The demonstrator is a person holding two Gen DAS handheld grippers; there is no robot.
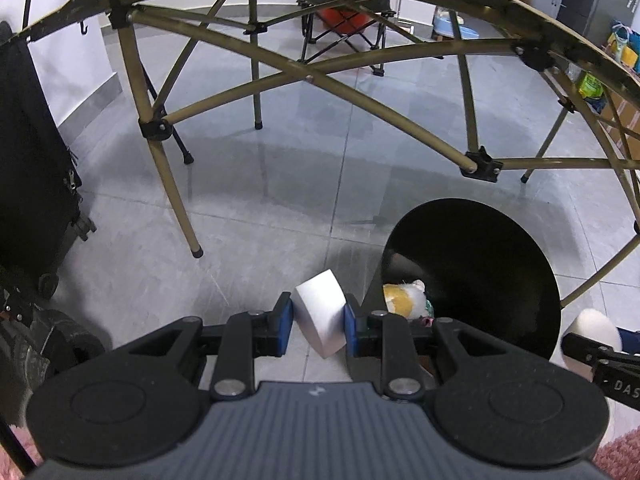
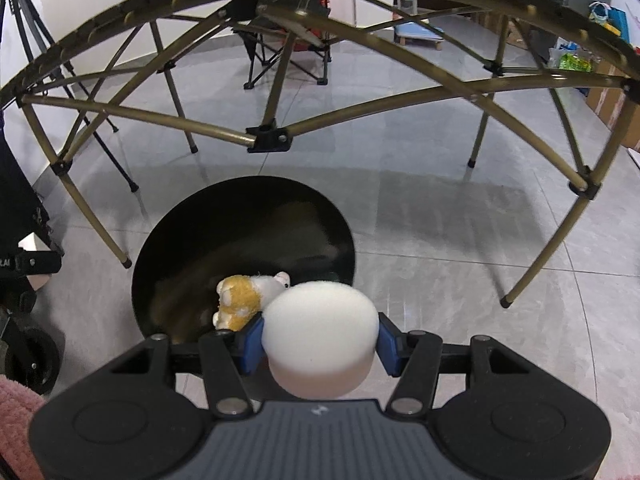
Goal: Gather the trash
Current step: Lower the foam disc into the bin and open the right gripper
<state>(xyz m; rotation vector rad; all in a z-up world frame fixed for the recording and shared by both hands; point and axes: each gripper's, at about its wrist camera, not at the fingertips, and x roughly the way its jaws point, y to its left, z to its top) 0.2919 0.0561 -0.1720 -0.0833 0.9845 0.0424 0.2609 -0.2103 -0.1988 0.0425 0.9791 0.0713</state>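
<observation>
- Overhead, I see the folding counter (image 1: 304, 72) from below, its olive-gold tubes crossing through black joints, its feet standing on the grey tiled floor (image 1: 280, 184).
- Behind the frame a black folding camp chair (image 1: 344, 32) stands on the far side of the floor, well apart from everything I hold.
- On the floor sits a round black trash bin (image 2: 244, 216), mouth open toward me; in the left view it lies to the right of my left tool, in the right view just ahead and left of my right tool.
- Inside the bin a small yellow-and-white plush toy (image 2: 244, 300) lies against the near wall.
- My right tool (image 2: 320, 340) clamps a round white foam puck (image 2: 320, 340) between its blue pads (image 2: 252, 340), with the puck hanging over the near rim of the bin and hiding part of the toy.
- My left tool (image 1: 318, 320) grips a white wedge-shaped foam block (image 1: 320, 312) by its flat sides, tilted, over bare tile just left of the bin.
- At the right edge of the left view I catch the puck again, held in the other tool.
</observation>
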